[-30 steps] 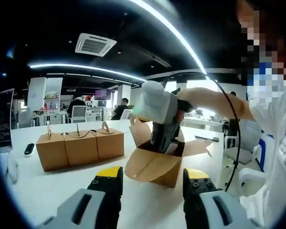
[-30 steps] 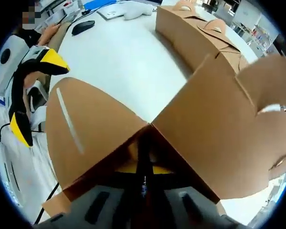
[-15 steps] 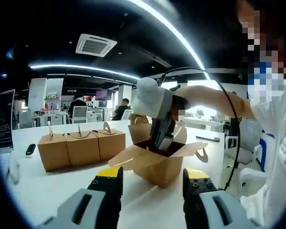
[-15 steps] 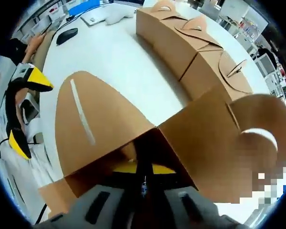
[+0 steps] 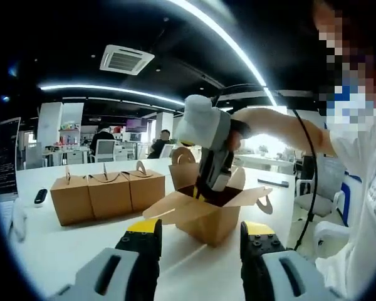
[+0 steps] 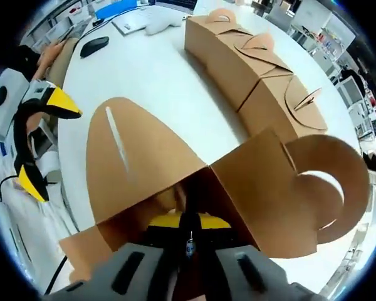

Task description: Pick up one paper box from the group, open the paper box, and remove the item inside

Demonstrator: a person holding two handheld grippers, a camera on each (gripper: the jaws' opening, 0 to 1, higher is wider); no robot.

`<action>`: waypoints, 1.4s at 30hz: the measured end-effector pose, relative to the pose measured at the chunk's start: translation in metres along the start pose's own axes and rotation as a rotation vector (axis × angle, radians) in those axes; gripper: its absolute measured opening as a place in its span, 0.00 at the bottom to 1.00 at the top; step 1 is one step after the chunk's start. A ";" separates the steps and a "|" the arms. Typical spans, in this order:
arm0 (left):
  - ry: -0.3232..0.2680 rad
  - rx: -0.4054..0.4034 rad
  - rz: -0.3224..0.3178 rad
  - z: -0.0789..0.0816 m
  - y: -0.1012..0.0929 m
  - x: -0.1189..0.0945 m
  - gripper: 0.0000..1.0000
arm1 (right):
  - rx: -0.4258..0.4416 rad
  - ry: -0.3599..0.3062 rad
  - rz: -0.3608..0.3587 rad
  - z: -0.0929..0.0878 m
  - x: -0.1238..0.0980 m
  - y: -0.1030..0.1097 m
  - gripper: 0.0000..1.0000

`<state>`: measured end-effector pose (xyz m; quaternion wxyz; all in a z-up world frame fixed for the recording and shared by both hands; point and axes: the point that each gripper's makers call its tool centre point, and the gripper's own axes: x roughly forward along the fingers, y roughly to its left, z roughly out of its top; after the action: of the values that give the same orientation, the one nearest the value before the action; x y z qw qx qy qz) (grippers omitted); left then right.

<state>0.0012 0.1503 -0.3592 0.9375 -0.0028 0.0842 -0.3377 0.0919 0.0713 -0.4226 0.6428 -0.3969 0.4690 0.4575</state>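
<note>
An open brown paper box stands on the white table with its flaps spread. My right gripper reaches down into it from above. In the right gripper view its jaws are pressed together deep inside the box; what lies between or below them is hidden. My left gripper hovers just in front of the box, open and holding nothing. It also appears in the right gripper view, where the left gripper sits at the left edge.
Three closed boxes with handle tabs stand in a row to the left, also seen as a closed row beyond the open box. A black mouse and a white object lie farther off. A person's sleeve is at right.
The open box went from tipped over to upright with its flaps spread wide. The right gripper has risen slightly in the box. The left gripper has stayed put.
</note>
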 end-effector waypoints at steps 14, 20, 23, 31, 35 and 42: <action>-0.006 0.009 -0.005 0.003 -0.004 0.000 0.51 | -0.033 -0.036 -0.022 0.004 -0.030 0.000 0.08; -0.009 0.017 -0.007 0.005 -0.007 -0.001 0.51 | -0.013 -0.059 -0.043 0.008 -0.043 -0.005 0.08; -0.008 0.024 -0.003 0.006 -0.008 -0.002 0.51 | -0.007 -0.066 -0.058 0.008 -0.051 -0.005 0.08; 0.012 0.068 0.004 0.011 -0.017 -0.007 0.51 | -0.033 -0.081 -0.083 0.004 -0.062 0.005 0.08; 0.014 0.070 0.021 0.012 -0.014 -0.011 0.51 | -0.035 -0.096 -0.094 0.006 -0.070 0.008 0.08; 0.000 0.079 0.048 0.019 -0.012 -0.018 0.51 | -0.027 -0.130 -0.108 0.002 -0.081 0.018 0.08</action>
<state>-0.0165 0.1515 -0.3372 0.9447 0.0363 0.0709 -0.3180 0.0632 0.0601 -0.3452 0.6900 -0.3998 0.3981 0.4534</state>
